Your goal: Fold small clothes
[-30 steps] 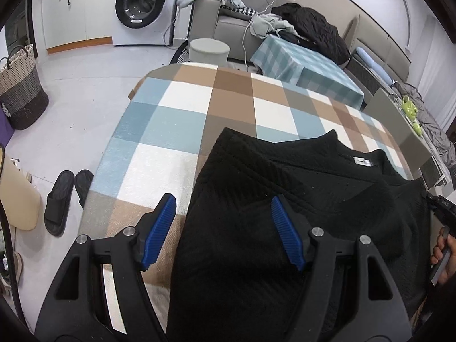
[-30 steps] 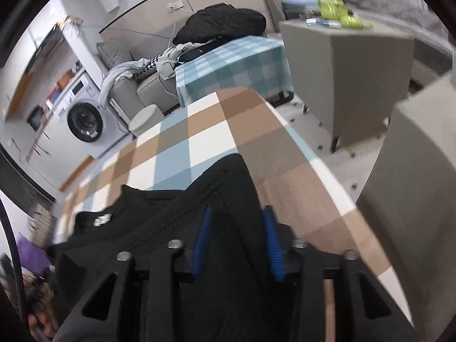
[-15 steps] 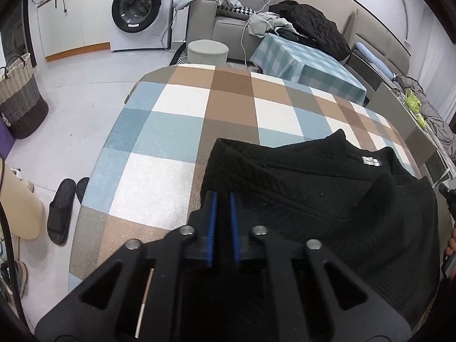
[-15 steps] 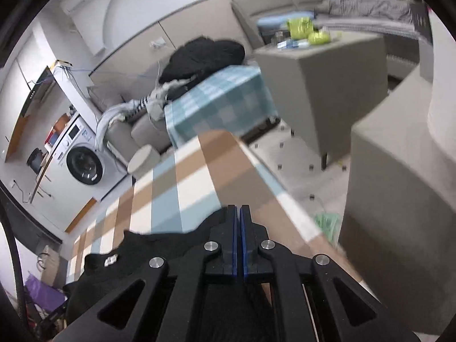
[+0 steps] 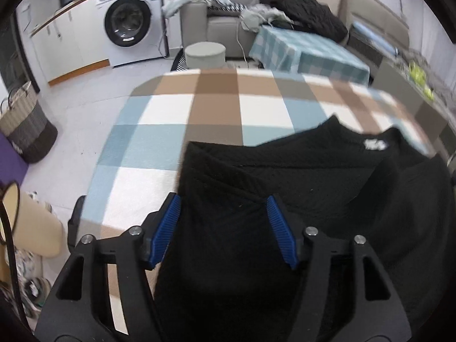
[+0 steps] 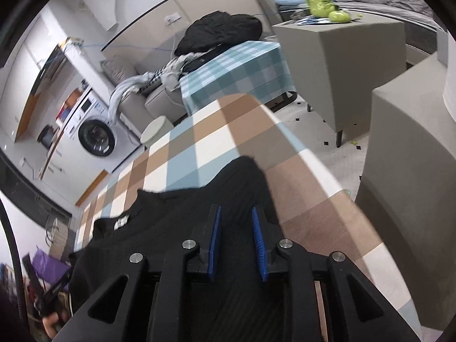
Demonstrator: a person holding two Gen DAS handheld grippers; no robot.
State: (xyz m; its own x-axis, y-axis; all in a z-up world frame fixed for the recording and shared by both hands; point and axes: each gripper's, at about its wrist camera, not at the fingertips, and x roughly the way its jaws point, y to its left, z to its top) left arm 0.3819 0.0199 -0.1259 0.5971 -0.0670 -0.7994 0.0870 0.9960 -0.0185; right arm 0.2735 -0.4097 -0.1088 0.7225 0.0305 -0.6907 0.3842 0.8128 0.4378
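Black knit garment lies on the checked tablecloth, bunched toward the near edge, white neck label facing up near the collar. Same garment in the right wrist view, label at its left.

Left gripper: jaws wide apart, blue pads either side of a raised fold of the fabric. Left pad sits right at the garment's left edge. Contact between pads and cloth is not resolvable; black on black, and the frame is motion-blurred.

Right gripper: jaws parted with a narrow gap, blue pads over the garment's right portion. Fabric shows in the gap, but I can't tell if anything is pinched; it reads as not clamped.

Hidden or cut off:
- Near hem of the garment is behind both gripper bodies in both views.
- Garment's right side runs out of the left wrist view at the lens edge.
- Knit texture and fold lines are mostly lost in shadow; only a couple of creases read in the left wrist view.
- Far table edge is smeared.

Background: washing machine, round stool, second table with a teal checked cloth, woven basket on the floor at left, dark clothes pile on the sofa, grey cabinet with green items on top.
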